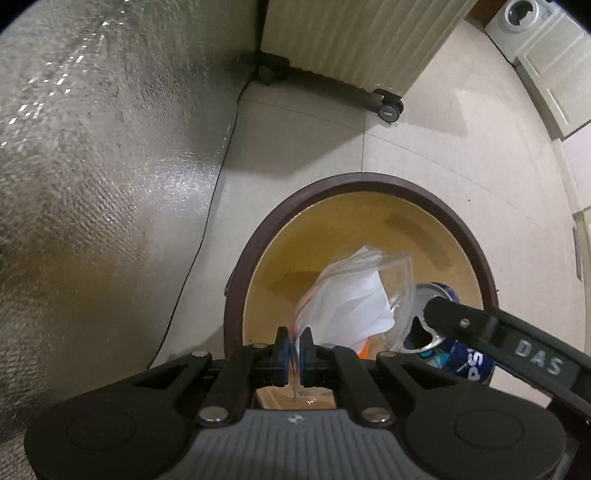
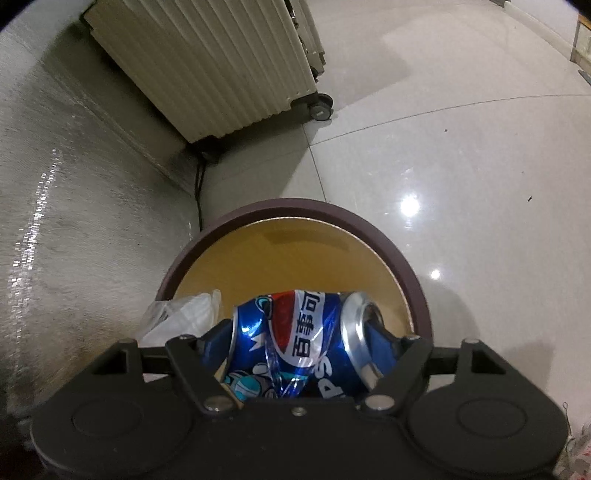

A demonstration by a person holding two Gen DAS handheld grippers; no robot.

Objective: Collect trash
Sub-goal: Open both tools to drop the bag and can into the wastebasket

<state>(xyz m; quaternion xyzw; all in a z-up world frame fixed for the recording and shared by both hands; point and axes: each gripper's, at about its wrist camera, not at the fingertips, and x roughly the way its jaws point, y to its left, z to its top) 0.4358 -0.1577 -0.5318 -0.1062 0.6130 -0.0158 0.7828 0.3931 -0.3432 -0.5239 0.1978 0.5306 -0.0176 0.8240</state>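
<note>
A round waste bin with a dark brown rim (image 1: 369, 181) (image 2: 295, 203) and a tan inside stands on the floor below both grippers. My left gripper (image 1: 294, 354) is shut on the edge of a clear plastic bag (image 1: 351, 291) with white paper in it, which hangs over the bin's mouth. My right gripper (image 2: 301, 343) is shut on a dented blue Pepsi can (image 2: 299, 339) lying crosswise between its fingers, also above the bin. In the left wrist view the can (image 1: 461, 365) and the right gripper's finger (image 1: 480, 325) show at the lower right. The bag (image 2: 177, 314) shows left of the can.
A cream ribbed suitcase (image 1: 354, 40) (image 2: 207, 66) on wheels stands behind the bin, against a grey textured wall (image 1: 92, 166) on the left. A thin black cable (image 1: 210, 229) runs along the wall's foot. Glossy floor tiles (image 2: 461, 166) spread to the right. A white washing machine (image 1: 524, 18) sits far back.
</note>
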